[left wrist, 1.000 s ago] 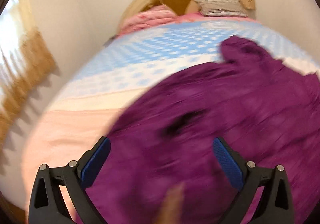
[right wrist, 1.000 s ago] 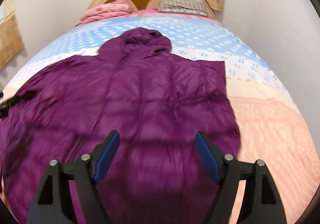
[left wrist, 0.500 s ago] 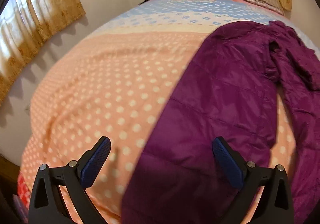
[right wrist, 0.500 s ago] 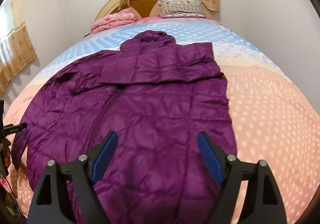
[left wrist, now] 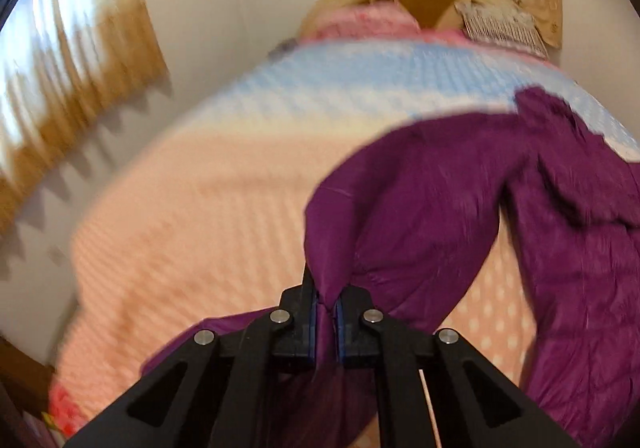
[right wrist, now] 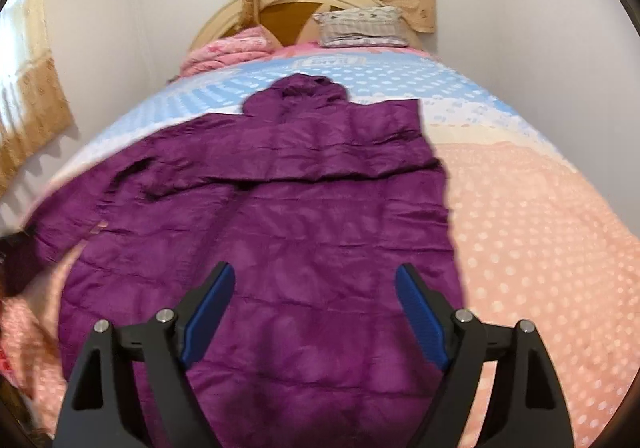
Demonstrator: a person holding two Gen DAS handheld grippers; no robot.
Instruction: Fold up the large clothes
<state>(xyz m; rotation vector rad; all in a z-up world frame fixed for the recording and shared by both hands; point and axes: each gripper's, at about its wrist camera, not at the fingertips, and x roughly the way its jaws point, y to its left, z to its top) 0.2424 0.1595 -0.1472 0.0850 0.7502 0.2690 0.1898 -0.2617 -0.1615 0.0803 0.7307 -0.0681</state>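
A long purple padded coat [right wrist: 304, 207] with a hood lies spread on the bed [right wrist: 540, 228], hood toward the headboard, right sleeve folded across the chest. My left gripper [left wrist: 326, 312] is shut on the coat's left front edge [left wrist: 400, 215] and lifts it off the bedspread. My right gripper [right wrist: 314, 312] is open and empty, hovering above the coat's lower part.
The bed has a peach and blue dotted bedspread [left wrist: 192, 215]. A pink folded quilt [right wrist: 228, 51] and a grey pillow [right wrist: 362, 27] lie by the wooden headboard [right wrist: 288, 7]. Curtains [left wrist: 60, 79] hang on the left wall; white walls are on both sides.
My left gripper was open over the coat's left edge; now it is shut on that edge and has raised it. My right gripper stays open above the coat.
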